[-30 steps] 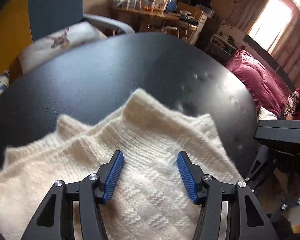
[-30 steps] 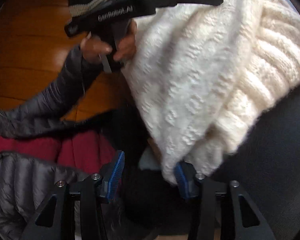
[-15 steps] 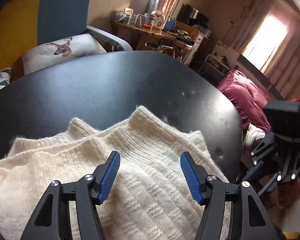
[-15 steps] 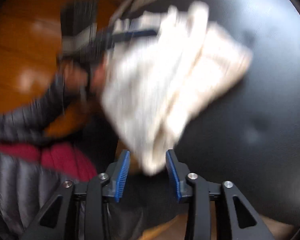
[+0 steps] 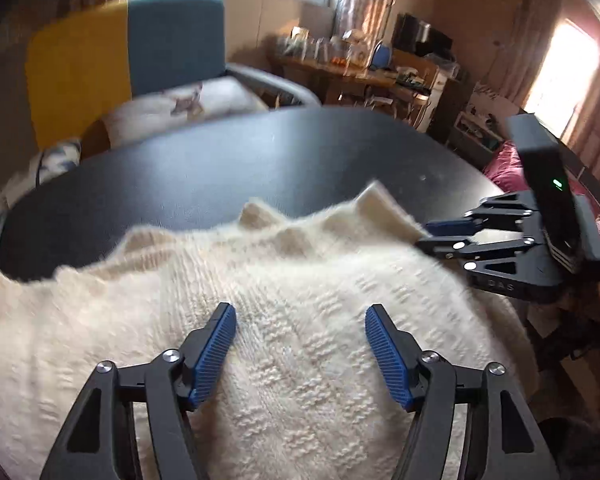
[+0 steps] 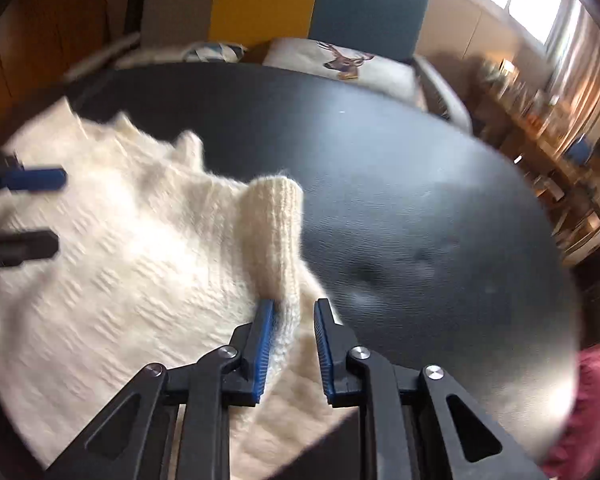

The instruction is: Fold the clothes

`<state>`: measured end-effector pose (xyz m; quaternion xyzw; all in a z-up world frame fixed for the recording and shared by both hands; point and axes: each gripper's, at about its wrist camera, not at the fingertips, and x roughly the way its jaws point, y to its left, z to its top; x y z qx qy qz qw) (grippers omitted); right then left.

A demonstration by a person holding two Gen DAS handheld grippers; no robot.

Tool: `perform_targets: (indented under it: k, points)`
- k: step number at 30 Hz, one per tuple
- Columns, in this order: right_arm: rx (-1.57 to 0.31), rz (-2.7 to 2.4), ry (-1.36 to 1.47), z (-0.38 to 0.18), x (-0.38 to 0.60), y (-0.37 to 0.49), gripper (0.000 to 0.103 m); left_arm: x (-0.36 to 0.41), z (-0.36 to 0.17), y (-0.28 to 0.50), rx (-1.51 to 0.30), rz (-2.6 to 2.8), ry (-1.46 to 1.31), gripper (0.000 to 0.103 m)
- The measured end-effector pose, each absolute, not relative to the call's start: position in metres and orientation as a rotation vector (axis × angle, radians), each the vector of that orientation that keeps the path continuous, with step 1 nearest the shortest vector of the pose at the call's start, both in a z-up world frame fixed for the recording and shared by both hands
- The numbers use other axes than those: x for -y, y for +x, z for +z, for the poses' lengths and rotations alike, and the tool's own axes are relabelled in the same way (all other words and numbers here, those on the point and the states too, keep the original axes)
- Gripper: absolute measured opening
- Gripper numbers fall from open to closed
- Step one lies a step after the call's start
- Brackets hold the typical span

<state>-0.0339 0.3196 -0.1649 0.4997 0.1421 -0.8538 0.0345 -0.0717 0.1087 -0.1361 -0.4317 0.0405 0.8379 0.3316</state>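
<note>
A cream knitted sweater (image 5: 292, 300) (image 6: 132, 248) lies bunched on the round black table (image 5: 220, 176) (image 6: 420, 200). My left gripper (image 5: 300, 344) hovers open just above its middle, with nothing between the blue pads; it also shows at the left edge of the right wrist view (image 6: 40, 212). My right gripper (image 6: 292, 340) sits at the sweater's right side with its jaws narrowed on a raised ribbed fold (image 6: 274, 232). The left pad touches the fold. From the left wrist view the right gripper (image 5: 424, 236) lies at the sweater's right edge.
A blue and yellow armchair (image 5: 172, 40) with a deer-print cushion (image 6: 340, 60) stands behind the table. A cluttered wooden desk (image 5: 360, 68) is at the back right. Red bedding (image 5: 504, 164) lies beyond the table's right rim. The far half of the table is bare.
My right gripper swung from the table's edge to over the sweater, and its jaws narrowed onto the ribbed fold. The left gripper stayed open and pulled back a little.
</note>
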Motion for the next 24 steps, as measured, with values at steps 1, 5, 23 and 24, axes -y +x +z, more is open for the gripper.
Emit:
perform_targets:
  k: [1, 5, 23, 24]
  points:
    - [-0.373, -2.631, 1.541, -0.165, -0.328, -0.035, 0.02, -0.113, -0.141, -0.075, -0.087, 2.19, -1.155, 0.074]
    - [-0.234, -2.665, 1.563, -0.165, -0.354, -0.039, 0.026, -0.128, -0.138, -0.075, -0.035, 2.196, -1.165, 0.083]
    - [0.065, -2.437, 1.156, -0.11, -0.215, -0.046, 0.037, 0.191, -0.093, -0.029, 0.575, 2.452, -1.122, 0.083]
    - [0.047, -2.407, 1.165, -0.115, -0.197, -0.045, 0.037, 0.2, -0.098, -0.024, 0.568, 2.429, -1.143, 0.083]
